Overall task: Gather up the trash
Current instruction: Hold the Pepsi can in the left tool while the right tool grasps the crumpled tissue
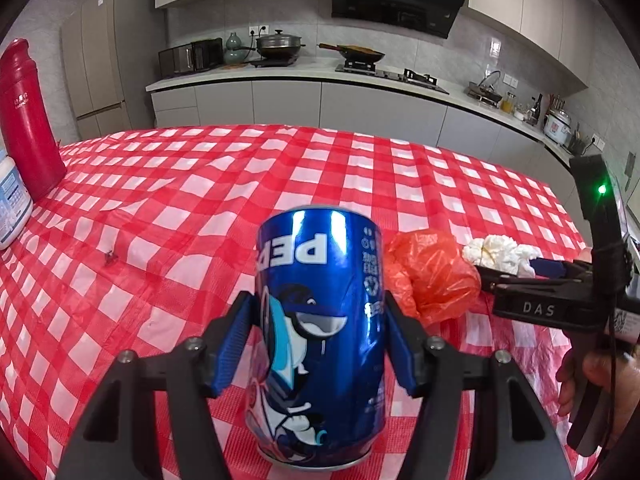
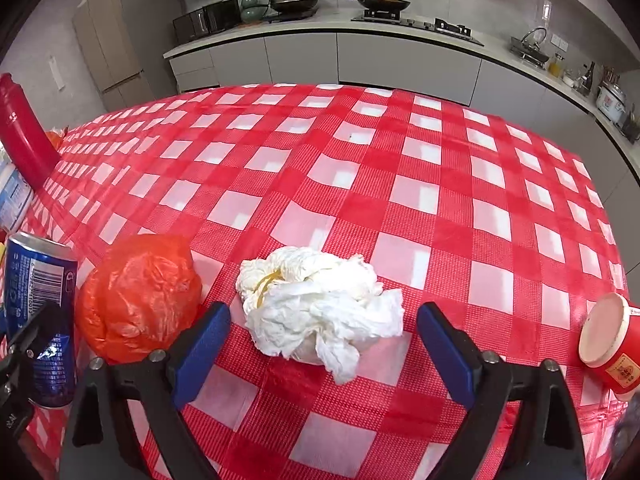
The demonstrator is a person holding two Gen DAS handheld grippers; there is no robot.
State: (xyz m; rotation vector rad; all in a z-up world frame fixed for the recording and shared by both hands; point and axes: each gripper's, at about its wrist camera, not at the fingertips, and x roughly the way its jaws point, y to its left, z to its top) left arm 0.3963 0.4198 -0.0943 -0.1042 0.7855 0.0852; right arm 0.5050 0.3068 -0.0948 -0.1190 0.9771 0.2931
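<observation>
Your left gripper [image 1: 320, 340] clamps its blue pads on the upright blue aluminium soda can [image 1: 320, 336], standing on the red-and-white checked plastic tablecloth [image 1: 200, 208]. Your right gripper [image 2: 320, 344] stands open around the crumpled white paper tissue wad [image 2: 320, 308] (pads not touching it). Left of the wad lies a crumpled orange plastic bag [image 2: 138, 300].
</observation>
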